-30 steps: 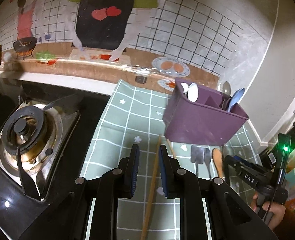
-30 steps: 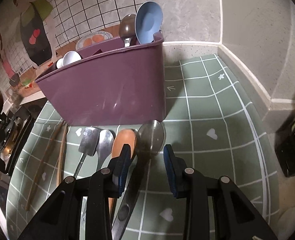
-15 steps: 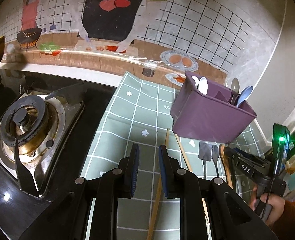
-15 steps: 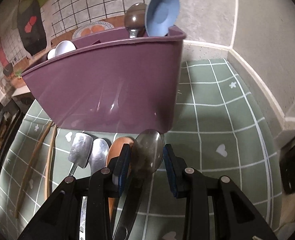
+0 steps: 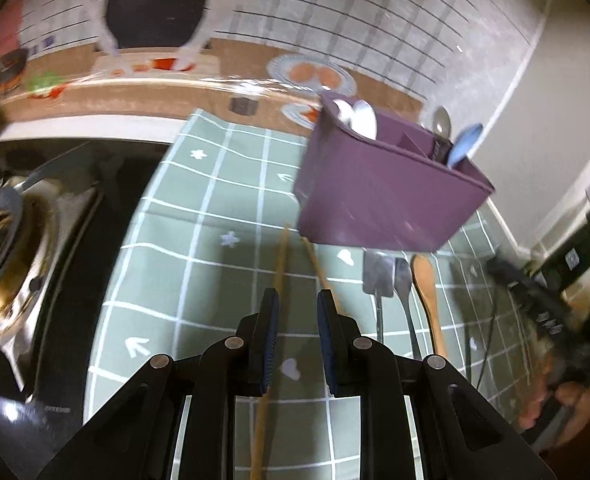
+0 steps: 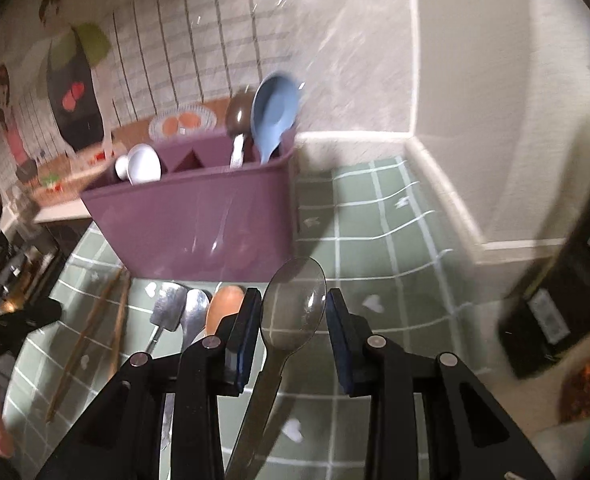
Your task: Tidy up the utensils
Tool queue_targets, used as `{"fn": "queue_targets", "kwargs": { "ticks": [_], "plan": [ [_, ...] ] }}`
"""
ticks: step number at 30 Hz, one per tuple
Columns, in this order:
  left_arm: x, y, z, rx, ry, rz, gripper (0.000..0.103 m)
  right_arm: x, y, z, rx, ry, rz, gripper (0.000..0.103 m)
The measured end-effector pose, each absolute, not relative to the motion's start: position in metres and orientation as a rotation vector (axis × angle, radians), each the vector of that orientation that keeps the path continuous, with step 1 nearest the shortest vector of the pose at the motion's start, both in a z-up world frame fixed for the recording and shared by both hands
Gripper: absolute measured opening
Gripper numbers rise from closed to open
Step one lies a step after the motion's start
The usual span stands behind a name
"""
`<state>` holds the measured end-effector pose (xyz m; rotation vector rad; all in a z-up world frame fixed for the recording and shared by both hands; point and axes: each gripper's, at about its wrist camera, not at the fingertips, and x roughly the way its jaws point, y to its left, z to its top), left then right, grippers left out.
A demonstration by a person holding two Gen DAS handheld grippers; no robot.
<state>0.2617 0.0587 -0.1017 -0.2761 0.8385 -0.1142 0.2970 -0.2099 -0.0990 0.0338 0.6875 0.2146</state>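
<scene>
My right gripper (image 6: 293, 332) is shut on a grey translucent spoon (image 6: 293, 306) and holds it above the mat, in front of the purple utensil caddy (image 6: 199, 220). The caddy holds white spoons (image 6: 143, 164), a brown spoon (image 6: 239, 114) and a blue spoon (image 6: 273, 110). On the mat lie a metal spatula (image 6: 169, 312), a metal spoon (image 6: 195, 310), a wooden spoon (image 6: 223, 308) and wooden chopsticks (image 6: 95, 328). My left gripper (image 5: 297, 340) is open and empty over the chopsticks (image 5: 281, 264), short of the caddy (image 5: 383, 196).
A gas stove (image 5: 11, 248) sits left of the green checked mat (image 5: 199, 248). A dark bottle (image 6: 563, 284) stands at the right by the wall corner. The tiled wall rises just behind the caddy.
My right gripper has lifted the grey spoon off the mat and risen, so the caddy top now shows. My left gripper has moved forward toward the caddy.
</scene>
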Motion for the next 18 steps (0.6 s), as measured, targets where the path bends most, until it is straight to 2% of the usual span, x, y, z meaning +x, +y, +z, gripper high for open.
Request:
{"fn": "queue_targets", "kwargs": {
  "ticks": [1, 3, 14, 18],
  "plan": [
    [0.265, 0.055, -0.104, -0.246, 0.849, -0.124, 0.021, 0.293, -0.214, -0.095, 0.044, 0.678, 0.213, 0.03],
    [0.271, 0.049, -0.108, -0.18, 0.866, -0.119, 0.021, 0.284, -0.222, -0.083, 0.06, 0.653, 0.212, 0.008],
    [0.296, 0.053, -0.128, -0.169, 0.944, -0.081, 0.021, 0.251, -0.242, -0.048, 0.052, 0.575, 0.2, 0.008],
    [0.293, 0.054, -0.126, -0.202, 0.938, -0.098, 0.021, 0.263, -0.253, -0.067, 0.085, 0.69, 0.269, 0.012]
  ]
}}
